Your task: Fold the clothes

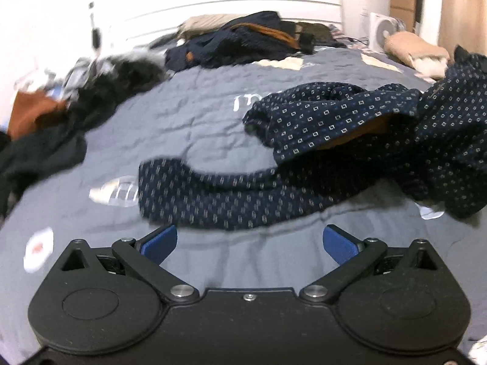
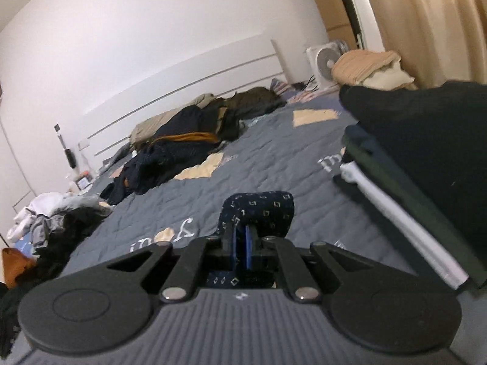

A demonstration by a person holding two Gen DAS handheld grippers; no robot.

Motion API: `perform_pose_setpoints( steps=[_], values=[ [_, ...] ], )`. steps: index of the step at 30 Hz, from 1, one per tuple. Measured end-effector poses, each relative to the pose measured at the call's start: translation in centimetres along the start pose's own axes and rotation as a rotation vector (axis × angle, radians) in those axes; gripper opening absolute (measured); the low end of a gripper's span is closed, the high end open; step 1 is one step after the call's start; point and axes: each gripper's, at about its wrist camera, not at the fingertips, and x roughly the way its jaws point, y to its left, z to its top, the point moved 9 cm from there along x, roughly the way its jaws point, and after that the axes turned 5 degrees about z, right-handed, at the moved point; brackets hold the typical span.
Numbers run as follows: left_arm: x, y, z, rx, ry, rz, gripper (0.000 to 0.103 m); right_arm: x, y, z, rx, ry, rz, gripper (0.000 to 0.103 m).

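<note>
The right tongs [image 2: 245,237] pinch a corner of the dotted navy shirt [image 1: 334,140]; the left tongs [image 1: 249,243] gape empty just short of it. It sprawls unfolded on the bed [image 1: 182,115]; behind, heaped clothes [image 2: 182,143] wait.

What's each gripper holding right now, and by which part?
Right gripper: shut on a bunched fold of the navy square-patterned fabric garment; which part, I can't tell. Left gripper: open, holding nothing.
</note>
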Motion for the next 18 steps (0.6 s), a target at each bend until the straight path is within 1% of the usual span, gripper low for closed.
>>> perform_pose_setpoints(
  steps=[3, 5, 7, 9, 12, 13, 16, 18],
  values=[
    [1.1, -1.1, 0.9, 0.079, -0.04, -0.035, 0.103, 0.8, 0.4, -0.8, -0.029, 0.058, 0.024, 0.006],
    [1.5, -1.9, 1.7, 0.138, -0.084, -0.054, 0.103, 1.7, 1.3, -1.7, -0.049, 0.105, 0.054, 0.007],
    [1.8, -2.6, 2.2, 0.168, -0.127, -0.063, 0.103, 2.5, 2.2, -2.6, -0.07, 0.146, 0.079, 0.007],
    [2.3, -3.1, 2.5, 0.169, -0.16, -0.076, 0.103, 3.2, 3.1, -3.3, -0.09, 0.169, 0.084, 0.007],
    [2.9, -4.3, 2.0, 0.193, -0.145, -0.116, 0.103, 3.9, 3.9, -4.2, -0.127, 0.199, 0.083, 0.008],
    [3.0, -4.9, 1.8, 0.222, -0.149, -0.122, 0.103, 4.0, 4.1, -4.4, -0.139, 0.209, 0.08, 0.009],
    [3.4, -6.4, 1.0, 0.323, -0.165, -0.104, 0.103, 4.1, 4.1, -4.8, -0.172, 0.238, 0.054, 0.011],
    [3.8, -6.6, 0.6, 0.353, -0.15, -0.1, 0.103, 3.6, 4.0, -4.5, -0.202, 0.252, 0.035, 0.014]
  ],
)
